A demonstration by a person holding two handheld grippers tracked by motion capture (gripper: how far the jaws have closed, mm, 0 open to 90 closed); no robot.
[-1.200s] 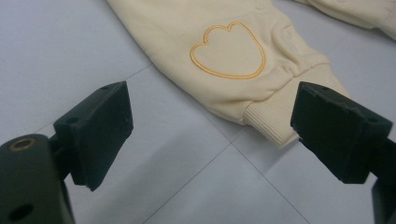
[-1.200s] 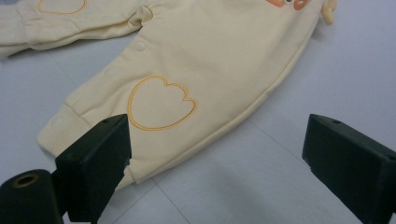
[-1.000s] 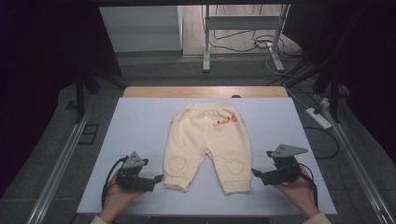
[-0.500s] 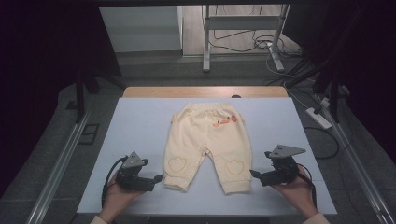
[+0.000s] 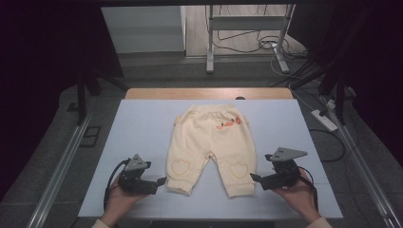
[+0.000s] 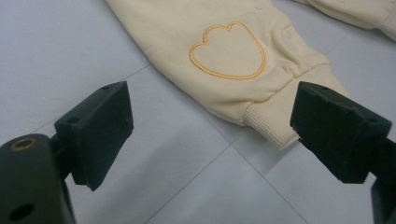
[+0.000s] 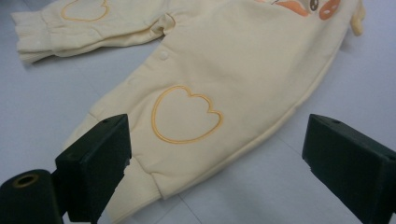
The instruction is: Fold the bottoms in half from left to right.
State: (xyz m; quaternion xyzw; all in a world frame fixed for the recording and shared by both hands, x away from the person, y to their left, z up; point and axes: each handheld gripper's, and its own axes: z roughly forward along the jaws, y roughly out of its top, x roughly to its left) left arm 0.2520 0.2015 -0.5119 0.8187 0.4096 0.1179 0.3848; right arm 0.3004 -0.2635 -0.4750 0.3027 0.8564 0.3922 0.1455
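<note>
Two wide-open hand-held grippers, left hand-held gripper (image 5: 160, 181), right hand-held gripper (image 5: 253, 178), flanking trousers (image 5: 209, 142) cuffs, bare table (image 5: 138, 128) outside

Beyond the left gripper (image 6: 212, 135), the pale yellow trousers (image 6: 224, 51) ran off the top edge of the left gripper view, so only one leg and its ribbed cuff (image 6: 275, 116) could be seen whole; a scrap of the other leg was cut at the top right corner. Ahead of the right gripper (image 7: 217, 158), the waistband end was cropped by the top edge of the right gripper view, and the orange motif (image 7: 308, 5) there was cut too short to read. The near cuff sat partly behind that gripper's left jaw. In the high view the same motif (image 5: 227, 124) was too small to make out.
</note>
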